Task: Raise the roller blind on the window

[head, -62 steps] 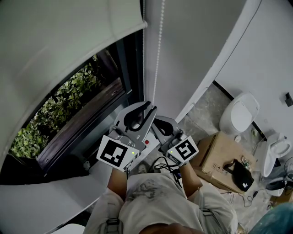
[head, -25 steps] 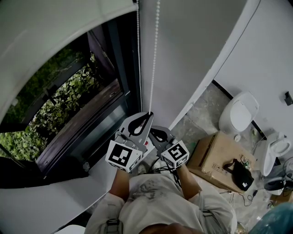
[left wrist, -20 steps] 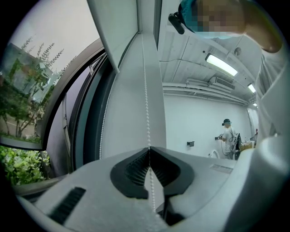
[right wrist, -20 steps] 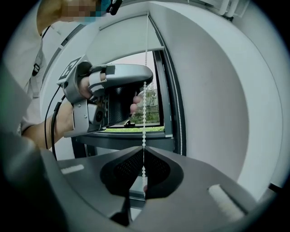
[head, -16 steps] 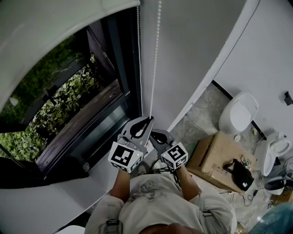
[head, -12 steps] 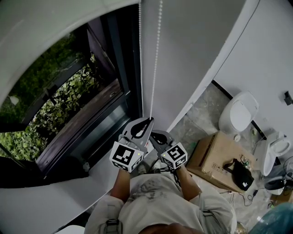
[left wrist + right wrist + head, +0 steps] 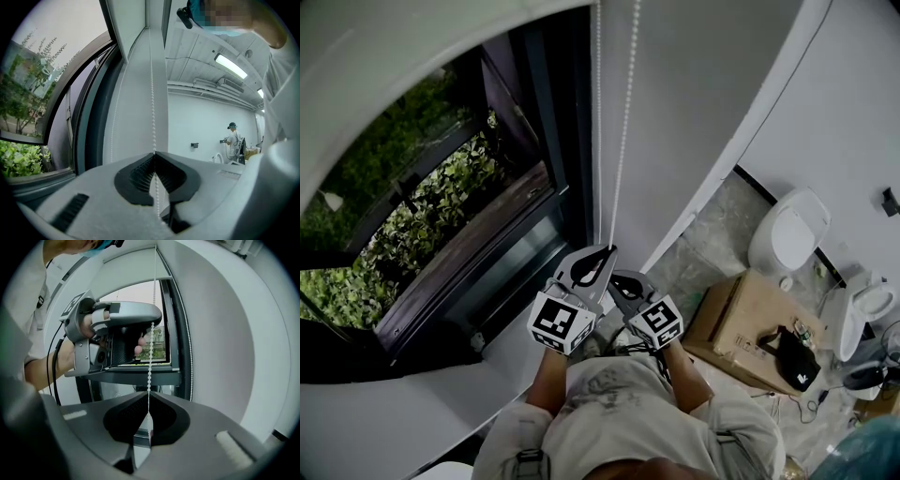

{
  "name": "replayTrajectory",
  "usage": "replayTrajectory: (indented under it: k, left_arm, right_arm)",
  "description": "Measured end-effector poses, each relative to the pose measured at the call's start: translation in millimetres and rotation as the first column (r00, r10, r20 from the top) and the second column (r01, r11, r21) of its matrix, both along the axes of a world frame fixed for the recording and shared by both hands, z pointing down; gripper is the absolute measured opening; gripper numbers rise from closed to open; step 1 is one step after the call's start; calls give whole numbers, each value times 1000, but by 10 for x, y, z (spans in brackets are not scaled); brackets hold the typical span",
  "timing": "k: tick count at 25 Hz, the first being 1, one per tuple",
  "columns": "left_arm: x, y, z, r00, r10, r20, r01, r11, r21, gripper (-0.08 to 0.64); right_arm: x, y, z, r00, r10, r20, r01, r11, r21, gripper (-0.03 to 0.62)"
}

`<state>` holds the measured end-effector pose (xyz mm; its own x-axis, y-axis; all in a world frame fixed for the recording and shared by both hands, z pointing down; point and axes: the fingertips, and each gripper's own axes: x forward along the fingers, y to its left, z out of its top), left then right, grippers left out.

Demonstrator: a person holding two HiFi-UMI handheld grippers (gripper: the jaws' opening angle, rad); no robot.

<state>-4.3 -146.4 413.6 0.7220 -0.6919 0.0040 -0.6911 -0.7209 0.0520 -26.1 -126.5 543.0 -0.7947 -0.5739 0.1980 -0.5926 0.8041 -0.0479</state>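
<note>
Claw state: left claw [image 7: 154, 154] and right claw [image 7: 148, 395], jaws of each pressed together on one strand of the white beaded pull cord [image 7: 152, 93].
Claw order: right claw just below the left.
Cord path: vertical, beside the dark window frame [image 7: 567, 122].
White fabric roller blind [image 7: 375, 66]: hem high, most glass uncovered.
Technique: probably best to pull straight down the cord's line, releasing one claw at a time.
</note>
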Motion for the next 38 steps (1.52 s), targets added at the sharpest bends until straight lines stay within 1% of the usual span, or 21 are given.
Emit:
replayTrajectory:
  k: [3,8,16,19,22,27,32,38]
  left_arm:
    - [2,5,-5,1000,2,-1,-2,1000,0,15]
    - [-22,0,-1,1000,1,-6,-1,1000,2,15]
    - [-53,-40,5,1000,-5,-10,5,1000,2,14]
    - [-54,-56,6,1000,-8,-9,8,1000,3,15]
    - [-53,-67,5,1000,-11,-6,11,1000,6,14]
    - [-45,-89,3,1000,-13,-10,13,1000,7,15]
    - [-31,-84,7,1000,-11,-16,11,1000,8,15]
    - [-43,-92,12,1000,-12,-20,12,1000,8,14]
  right_arm:
    - [9,32,-10,1000,-5,0,5,1000,1,15]
    - [76,72,-125,1000,2,29,-3,1000,8,58]
    - [246,45,-907,989,12,149,-31,992,126,61]
    - [294,29,-1210,981,-2,193,-32,984,175,61]
    - [317,12,-1519,974,-7,226,-47,971,235,60]
    - [285,-71,-1970,971,-29,239,-48,949,312,61]
    - [219,-189,-2169,978,-50,205,-22,941,338,67]
    - [131,-256,-2444,970,-90,224,1,930,368,74]
